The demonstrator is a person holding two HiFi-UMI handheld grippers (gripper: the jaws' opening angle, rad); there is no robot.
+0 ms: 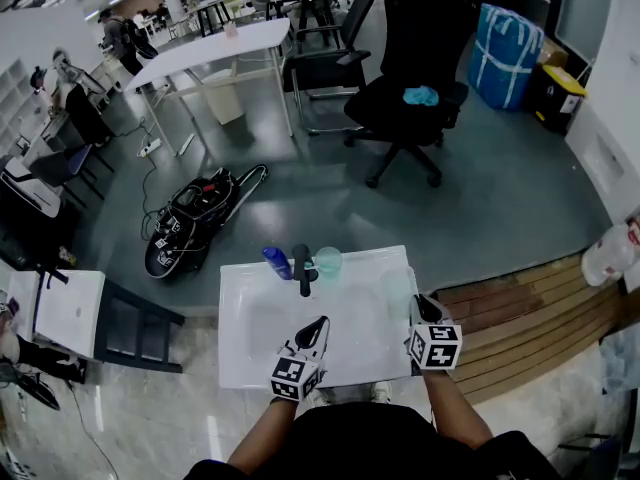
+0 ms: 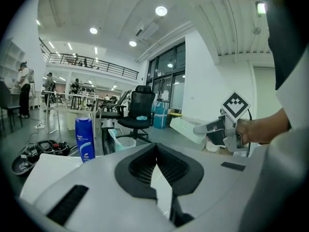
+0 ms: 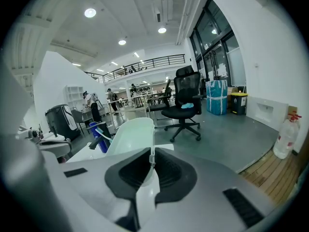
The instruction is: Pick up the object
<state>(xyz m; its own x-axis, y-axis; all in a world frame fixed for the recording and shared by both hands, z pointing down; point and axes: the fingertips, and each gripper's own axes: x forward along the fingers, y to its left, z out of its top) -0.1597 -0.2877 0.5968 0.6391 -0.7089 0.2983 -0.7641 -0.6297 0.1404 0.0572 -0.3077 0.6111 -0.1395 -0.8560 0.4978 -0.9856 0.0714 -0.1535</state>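
Reference landmark: the white table (image 1: 255,313), directly in front of the person.

1. Right gripper (image 3: 151,154): positioned over the table's near right corner. The jaws are closed on the thin wall of the box (image 3: 129,135), a pale green, translucent plastic container. The wall is pinched between the two black pads. From the jaws the box extends out over the right side of the table, towards its far edge. The left gripper view shows the box raised and tilted, with its open side partly upward. Contact between the box and the table cannot be determined.

2. Left gripper (image 2: 156,147): positioned over the near edge of the table, about mid-width. The jaw tips meet and nothing is held between them. Only the white surface of the table shows in the narrow wedge behind the tips.

3. Items along the far edge of the table, left to right:
   - blue bottle (image 1: 276,261), upright;
   - black tool (image 1: 303,269), just beside the bottle;
   - teal cup (image 1: 328,260), just beside the tool.

4. Surroundings: a black office chair (image 1: 412,63) stands on the grey floor well beyond the table. A wooden platform (image 1: 520,313) lies to the table's right.
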